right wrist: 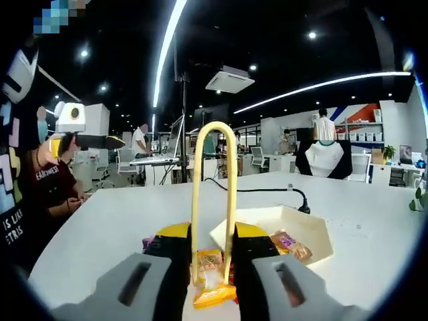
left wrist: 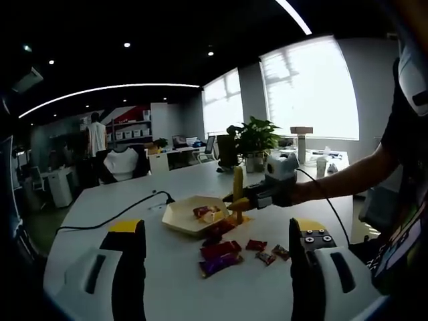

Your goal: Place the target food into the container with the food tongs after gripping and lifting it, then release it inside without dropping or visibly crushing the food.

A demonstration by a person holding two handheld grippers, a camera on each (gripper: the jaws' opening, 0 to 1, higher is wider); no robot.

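While the right gripper (right wrist: 212, 281) squeezed the yellow food tongs (right wrist: 212, 200) between its jaws, the tong tips clamped an orange-wrapped snack (right wrist: 212, 289) low in the right gripper view, just in front of the white hexagonal container (right wrist: 264, 234). Tongs stood as a tall loop rising from the jaws. Could not tell whether the snack was off the white table (right wrist: 100, 227) or resting on it; the view there was cramped. Container already held a couple of wrapped snacks (right wrist: 289, 245) against its near wall.

Left gripper view: left gripper (left wrist: 217, 267) had its jaws spread wide, holding nothing, hovering over the near table edge. Beyond it the right gripper (left wrist: 271, 190) came in from the right on the person's forearm (left wrist: 348, 175), tongs (left wrist: 237, 194) pointing down at the container's (left wrist: 184, 212) near rim. Loose packets (left wrist: 221, 257) lay scattered on the table (left wrist: 87, 207) between container and left gripper, dark red and purple ones nearest, smaller ones (left wrist: 271, 253) to the right. Black cable (left wrist: 114, 217) ran across the table to the container's far side. Potted plant (left wrist: 254, 140) stood at the far table edge by the windows (left wrist: 307, 90). A person sat beside the table in the right gripper view.
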